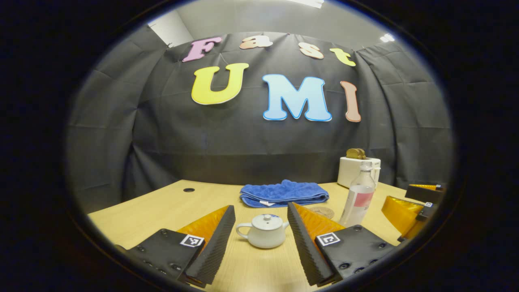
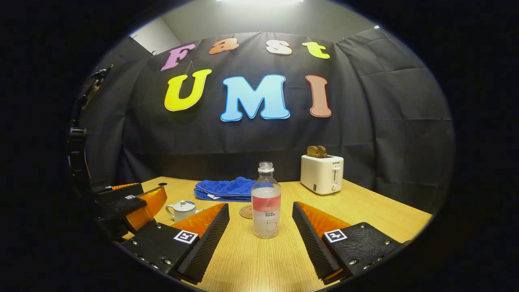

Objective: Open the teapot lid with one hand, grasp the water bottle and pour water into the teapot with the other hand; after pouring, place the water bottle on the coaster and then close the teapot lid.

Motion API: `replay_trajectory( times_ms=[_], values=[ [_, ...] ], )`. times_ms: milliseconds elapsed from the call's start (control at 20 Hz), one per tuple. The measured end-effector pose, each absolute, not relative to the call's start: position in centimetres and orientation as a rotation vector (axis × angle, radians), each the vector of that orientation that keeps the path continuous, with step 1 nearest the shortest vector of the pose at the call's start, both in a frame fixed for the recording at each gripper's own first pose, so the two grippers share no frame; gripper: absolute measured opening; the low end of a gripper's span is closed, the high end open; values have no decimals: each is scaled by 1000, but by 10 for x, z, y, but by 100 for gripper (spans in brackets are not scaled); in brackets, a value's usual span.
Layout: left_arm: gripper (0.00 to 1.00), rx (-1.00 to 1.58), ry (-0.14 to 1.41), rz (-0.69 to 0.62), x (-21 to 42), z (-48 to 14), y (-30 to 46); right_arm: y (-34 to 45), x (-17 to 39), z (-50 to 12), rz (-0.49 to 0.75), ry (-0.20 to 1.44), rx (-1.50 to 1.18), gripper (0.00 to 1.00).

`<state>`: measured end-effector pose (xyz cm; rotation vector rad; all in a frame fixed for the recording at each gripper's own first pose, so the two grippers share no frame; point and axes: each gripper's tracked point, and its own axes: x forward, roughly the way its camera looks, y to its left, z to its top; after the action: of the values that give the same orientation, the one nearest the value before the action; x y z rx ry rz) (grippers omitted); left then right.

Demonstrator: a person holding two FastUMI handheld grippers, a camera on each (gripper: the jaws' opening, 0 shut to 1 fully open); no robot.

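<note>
A small white teapot [image 1: 264, 231] with its lid on stands on the wooden table, a little beyond my open left gripper [image 1: 261, 239] and centred between its fingers. To its right stands an uncapped clear water bottle [image 1: 358, 195] with a pink label, and a round brown coaster [image 1: 323, 212] lies between them, farther back. In the right gripper view the water bottle [image 2: 266, 201] stands upright just ahead of my open right gripper [image 2: 260, 237]. The coaster [image 2: 245, 211] lies behind it to the left. The teapot [image 2: 181, 209] sits further left, beside the left gripper [image 2: 134, 205].
A folded blue towel [image 1: 283, 193] lies at the back of the table [image 1: 162, 211]. A white toaster [image 2: 322, 173] holding bread stands at the back right. A small round hole [image 1: 188, 190] is in the tabletop at the far left.
</note>
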<state>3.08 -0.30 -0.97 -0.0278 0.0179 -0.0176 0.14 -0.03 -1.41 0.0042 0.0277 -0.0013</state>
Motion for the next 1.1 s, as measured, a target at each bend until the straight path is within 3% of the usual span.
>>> replay_trajectory(
  times_ms=[100, 250, 1100],
  values=[
    [87, -27, 26, -26, 47, -12, -4, -4, 2, -16, -10, 33, 2, 97],
    [75, -32, 55, -36, 71, -21, -7, -11, 3, -21, -28, 42, -1, 98],
    [72, -15, 165, -50, 136, -70, -20, -52, 15, -51, -108, 121, 32, 98]
  ],
)
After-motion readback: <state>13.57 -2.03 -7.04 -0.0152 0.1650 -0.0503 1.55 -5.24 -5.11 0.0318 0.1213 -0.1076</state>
